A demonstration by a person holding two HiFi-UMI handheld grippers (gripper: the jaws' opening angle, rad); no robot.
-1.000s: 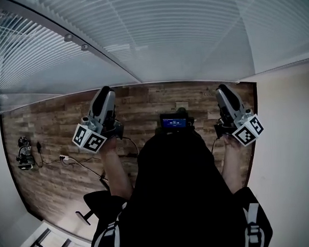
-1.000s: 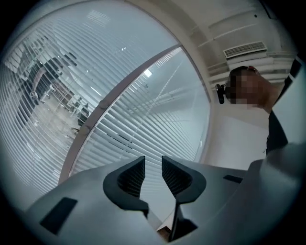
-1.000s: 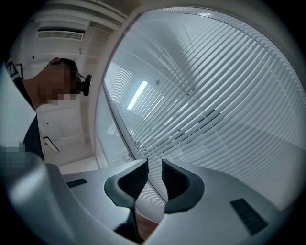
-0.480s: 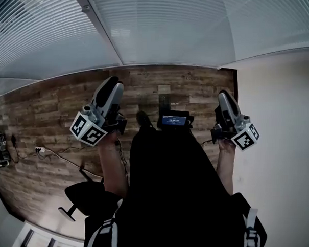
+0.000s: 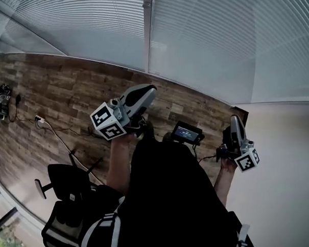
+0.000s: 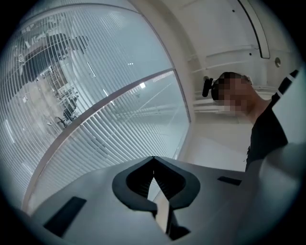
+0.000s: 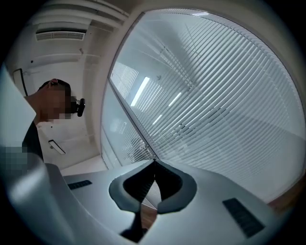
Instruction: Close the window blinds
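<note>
**Window blinds within reach, both grippers empty**

The blinds (image 5: 207, 46) hung on either side of the window post (image 5: 147, 33). Their thin slats looked light and easily bent, so a tilt cord or wand would be the safer hold, though none could be made out for certain. The left gripper (image 5: 149, 91) lay just below the post and the right gripper (image 5: 233, 121) well to its right. Both pairs of jaws were clenched on nothing. Only the head view showed the floor (image 5: 66, 88); only the gripper views showed the gaps between slats.
</note>
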